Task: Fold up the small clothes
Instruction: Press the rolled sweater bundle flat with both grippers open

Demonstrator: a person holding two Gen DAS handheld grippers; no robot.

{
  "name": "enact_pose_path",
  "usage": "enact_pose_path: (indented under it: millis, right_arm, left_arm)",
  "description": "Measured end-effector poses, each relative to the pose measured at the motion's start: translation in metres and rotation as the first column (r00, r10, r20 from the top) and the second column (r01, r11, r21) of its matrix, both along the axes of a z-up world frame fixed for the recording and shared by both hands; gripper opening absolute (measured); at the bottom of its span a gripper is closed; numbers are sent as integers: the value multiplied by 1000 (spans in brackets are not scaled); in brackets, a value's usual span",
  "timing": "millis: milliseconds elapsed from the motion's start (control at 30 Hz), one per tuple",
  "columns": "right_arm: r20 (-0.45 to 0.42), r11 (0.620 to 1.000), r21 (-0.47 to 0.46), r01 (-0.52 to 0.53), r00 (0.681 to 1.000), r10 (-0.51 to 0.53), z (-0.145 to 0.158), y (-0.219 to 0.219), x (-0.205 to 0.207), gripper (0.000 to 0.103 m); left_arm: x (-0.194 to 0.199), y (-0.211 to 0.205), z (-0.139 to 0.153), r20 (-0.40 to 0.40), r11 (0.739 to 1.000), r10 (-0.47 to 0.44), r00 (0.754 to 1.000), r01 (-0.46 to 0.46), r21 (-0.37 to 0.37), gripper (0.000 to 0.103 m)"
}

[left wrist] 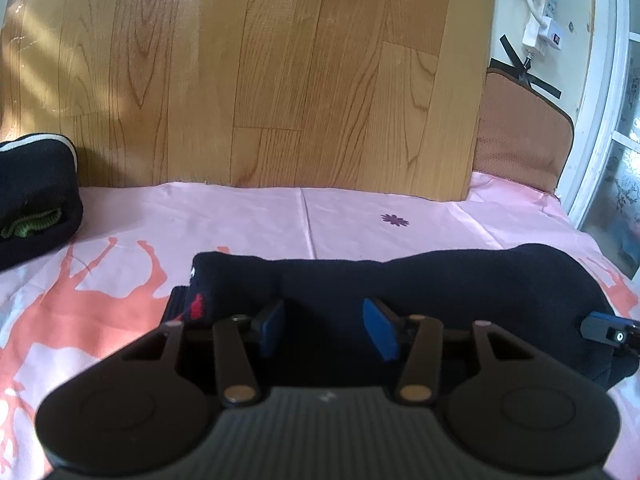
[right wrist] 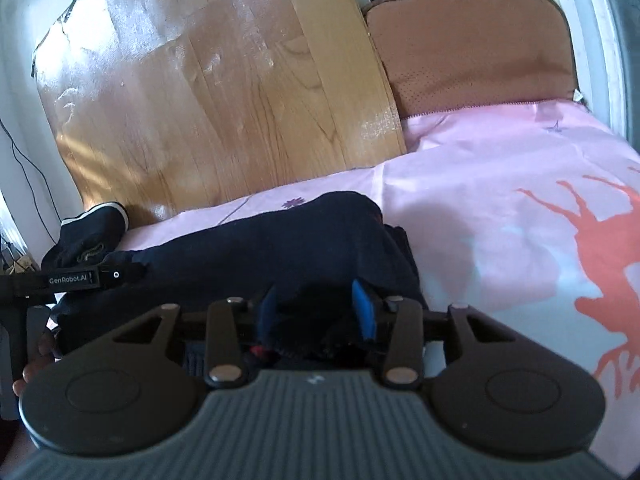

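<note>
Left wrist view: the left hand-held gripper (left wrist: pixel 324 326) hangs low over a dark navy sock (left wrist: pixel 440 280) lying lengthwise on the pink bed sheet (left wrist: pixel 240 216), its blue pads (left wrist: pixel 380 328) spread apart with the fabric between them but not pinched, probably lined up to take the cuff end, where a red mark shows. The tip of the other tool enters from the right at the sock's far end. A second dark garment (left wrist: pixel 36 208) with a green bit tucked inside sits well apart at the left, against the leaning wood-grain board (left wrist: pixel 260 60). Right wrist view: the right hand-held gripper (right wrist: pixel 318 312) has dark fabric bunched between its fingers, yet whether it truly clamps the sock (right wrist: pixel 260 248) I cannot tell. A brown cushion (right wrist: pixel 472 48) leans behind the bed; nothing blocks the fold, though the board stands near.
</note>
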State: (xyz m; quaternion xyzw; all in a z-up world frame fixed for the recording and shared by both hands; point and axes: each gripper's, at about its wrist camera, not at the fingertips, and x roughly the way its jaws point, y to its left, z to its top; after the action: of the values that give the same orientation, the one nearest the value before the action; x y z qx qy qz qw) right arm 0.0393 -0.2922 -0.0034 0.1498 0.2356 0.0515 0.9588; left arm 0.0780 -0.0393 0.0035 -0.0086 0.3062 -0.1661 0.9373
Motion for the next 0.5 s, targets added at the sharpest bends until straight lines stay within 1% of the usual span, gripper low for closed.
enact_pose_path:
  millis: [100, 233, 333, 500]
  right_arm:
    - [3, 1000, -27, -8, 1000, 8, 2, 5, -1, 48]
    - [7, 1000, 0, -14, 1000, 14, 2, 0, 0, 49]
    - [9, 1000, 0, -20, 1000, 20, 3, 2, -2, 50]
    - [11, 1000, 4, -28, 1000, 28, 3, 2, -3, 53]
  left_arm:
    - [-1, -1, -1, 6, 1000, 0, 1000, 0, 7, 47]
    - [-2, -1, -1, 12, 1000, -1, 1000, 1, 14, 49]
    - [-2, -1, 0, 13, 1000, -3, 1000, 3, 17, 50]
    - [-2, -2, 0, 15, 1000, -8, 1000, 8, 24, 54]
